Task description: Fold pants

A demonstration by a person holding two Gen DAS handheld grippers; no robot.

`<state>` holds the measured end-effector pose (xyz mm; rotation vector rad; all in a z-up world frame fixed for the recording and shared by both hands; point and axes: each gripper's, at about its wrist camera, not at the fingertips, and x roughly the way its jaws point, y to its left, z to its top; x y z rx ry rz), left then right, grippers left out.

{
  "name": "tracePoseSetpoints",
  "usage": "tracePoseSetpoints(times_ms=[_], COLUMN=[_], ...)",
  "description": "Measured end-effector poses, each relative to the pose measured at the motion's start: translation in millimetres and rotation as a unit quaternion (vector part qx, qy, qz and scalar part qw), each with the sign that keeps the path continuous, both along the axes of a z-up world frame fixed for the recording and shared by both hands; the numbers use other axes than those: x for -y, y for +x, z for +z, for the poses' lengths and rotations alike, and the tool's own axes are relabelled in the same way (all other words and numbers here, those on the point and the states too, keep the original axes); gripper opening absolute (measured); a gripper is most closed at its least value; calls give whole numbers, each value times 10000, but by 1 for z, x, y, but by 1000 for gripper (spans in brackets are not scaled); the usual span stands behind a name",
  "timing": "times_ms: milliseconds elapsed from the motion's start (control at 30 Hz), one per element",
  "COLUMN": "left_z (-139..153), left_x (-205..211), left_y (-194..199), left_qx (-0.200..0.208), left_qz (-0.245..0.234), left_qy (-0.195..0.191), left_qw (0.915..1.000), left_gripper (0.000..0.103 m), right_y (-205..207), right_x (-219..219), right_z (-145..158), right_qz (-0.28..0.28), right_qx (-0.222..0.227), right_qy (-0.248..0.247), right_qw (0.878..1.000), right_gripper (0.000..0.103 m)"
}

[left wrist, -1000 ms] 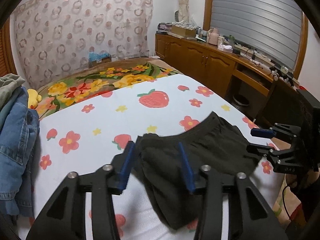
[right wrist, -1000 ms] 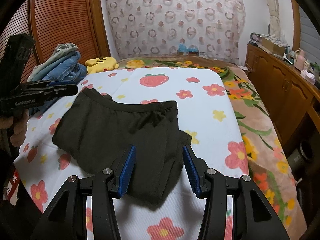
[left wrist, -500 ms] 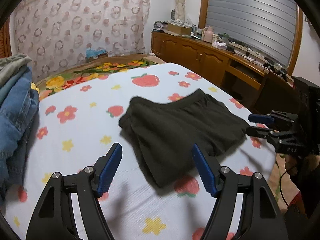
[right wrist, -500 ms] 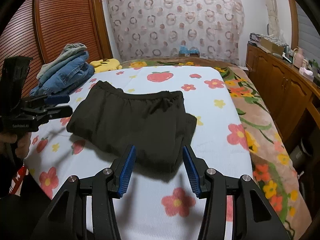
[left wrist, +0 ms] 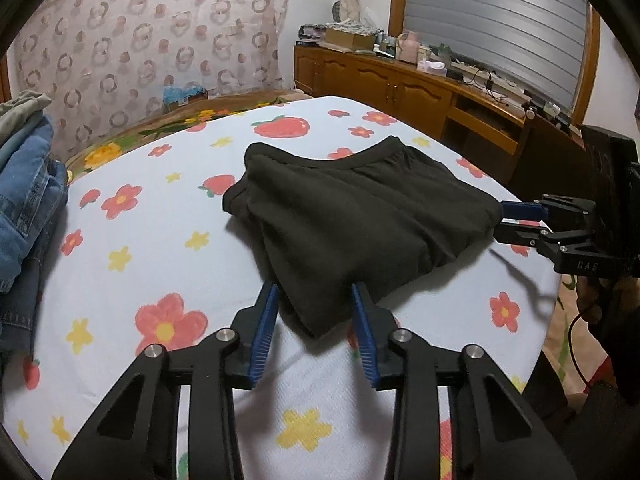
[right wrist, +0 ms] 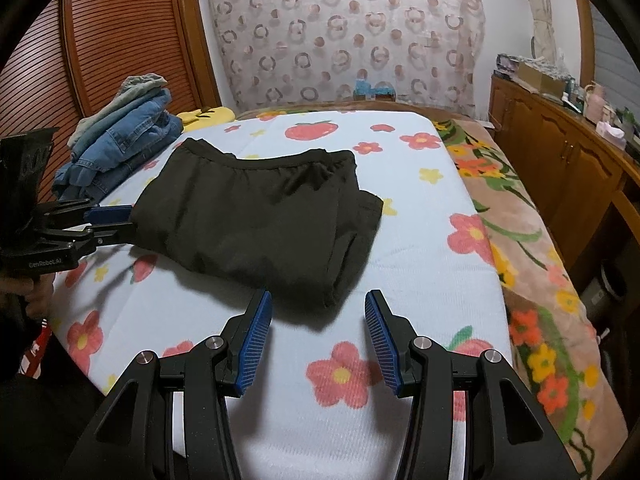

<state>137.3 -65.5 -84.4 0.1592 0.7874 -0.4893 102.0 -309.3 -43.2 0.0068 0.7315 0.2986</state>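
- The black pants lie folded into a thick bundle on the bed, on a white sheet printed with flowers and strawberries.
- The left tongs reach down at the near corner of the bundle; that corner sits between the two blue pads, and the jaws are closing around it. Whether the pads already press the cloth cannot be told.
- From the right wrist view, the left tongs show at the bundle's left edge, with cloth between their fingers.
- The right tongs hang open just short of the nearest corner of the pants; nothing lies between their pads but printed sheet.
- In the left wrist view, the right tongs are at the bundle's right-hand edge, their tips just beside the cloth.
- Beyond the left tongs, well to the left, a pile of jeans sits at the bed's edge.
- A wooden sideboard stands far to the right of both tongs.
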Motion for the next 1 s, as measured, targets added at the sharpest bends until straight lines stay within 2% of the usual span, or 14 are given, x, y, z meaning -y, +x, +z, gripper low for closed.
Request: tracePoseSetpoints(times_ms=[133,200,233,267,367,400,567,733,1000], left_z=[-3,-3,-2,-2,0,0,8,21,21], left_x=[0,-1,-1,-1,-1,-1,-7,-19,-30], left_y=[4,5,4,4,4,4,-1,-12,-32], left_qx=[-52,-75,-72,-66,-76,-67,16,198,200], left_qz=[-14,-28,-40,-61,-41,-34,-5,47,37], left_qy=[-17,-67,-80,-97,-72,-66,-153,-261,-292], left_qw=[10000,9999,9999,9999,9999,10000,9999,9995,9994], left_gripper=[32,28,24,21,16,13,6,6,6], right_y=[2,3,4,4,5,4,-4,-16,-34], right_x=[-1,-4,-5,-5,-1,0,-4,-5,-7], right_z=[-2,-3,-4,-4,-3,-1,7,15,15], right_qz=[26,78,100,103,41,49,89,175,306], right_qx=[-27,-28,-28,-16,-33,-24,173,311,289], right_qy=[16,-26,-60,-88,22,65,-10,80,87], right_qw=[10000,10000,9999,9999,10000,10000,9998,9993,9991], right_gripper=[50,38,35,27,13,12,9,9,9])
